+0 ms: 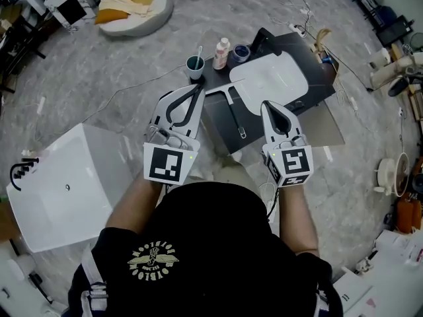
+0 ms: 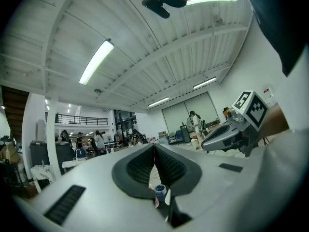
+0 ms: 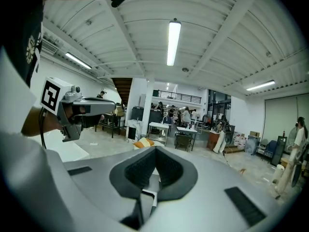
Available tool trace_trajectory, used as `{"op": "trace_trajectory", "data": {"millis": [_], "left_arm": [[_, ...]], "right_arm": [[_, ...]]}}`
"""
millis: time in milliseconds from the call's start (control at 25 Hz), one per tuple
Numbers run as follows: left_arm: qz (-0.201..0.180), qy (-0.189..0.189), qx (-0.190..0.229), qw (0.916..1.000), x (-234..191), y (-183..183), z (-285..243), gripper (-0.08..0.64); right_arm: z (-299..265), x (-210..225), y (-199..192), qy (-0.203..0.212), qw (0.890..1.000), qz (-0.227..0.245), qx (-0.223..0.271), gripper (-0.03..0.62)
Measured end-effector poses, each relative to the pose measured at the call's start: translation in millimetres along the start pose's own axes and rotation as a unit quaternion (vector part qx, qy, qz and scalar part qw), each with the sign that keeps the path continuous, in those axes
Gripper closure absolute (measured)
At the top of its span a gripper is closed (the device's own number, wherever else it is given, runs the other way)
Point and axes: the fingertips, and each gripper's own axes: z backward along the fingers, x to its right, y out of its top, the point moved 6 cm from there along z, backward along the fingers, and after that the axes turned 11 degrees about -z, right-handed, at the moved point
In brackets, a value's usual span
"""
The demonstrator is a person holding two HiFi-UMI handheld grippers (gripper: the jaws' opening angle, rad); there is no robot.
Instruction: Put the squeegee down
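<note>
The squeegee (image 1: 232, 111), a white blade with a thin dark handle, lies flat on the black table (image 1: 317, 78) between my two grippers, touched by neither. My left gripper (image 1: 198, 87) hovers just left of the blade, jaws shut and empty; in the left gripper view its tips (image 2: 154, 145) meet with nothing between them. Just right of the handle, my right gripper (image 1: 267, 104) is shut and empty too, and its tips (image 3: 155, 149) touch in the right gripper view. Both grippers point level across the room.
A white basin (image 1: 271, 78) sits on the table behind the squeegee. At the table's far left edge stand a teal cup with a brush (image 1: 195, 63), a small bottle (image 1: 221, 53) and a blue-lidded jar (image 1: 240, 51). A white box (image 1: 66, 183) stands on the floor at left.
</note>
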Motion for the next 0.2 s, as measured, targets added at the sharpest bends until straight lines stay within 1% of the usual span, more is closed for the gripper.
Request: {"op": "trace_trajectory", "data": {"millis": [200], "left_arm": [[-0.009, -0.003, 0.003, 1.0000, 10.3, 6.6, -17.1, 0.537]], "right_arm": [[3.4, -0.6, 8.9, 0.012, 1.000, 0.013, 0.014, 0.565]]}}
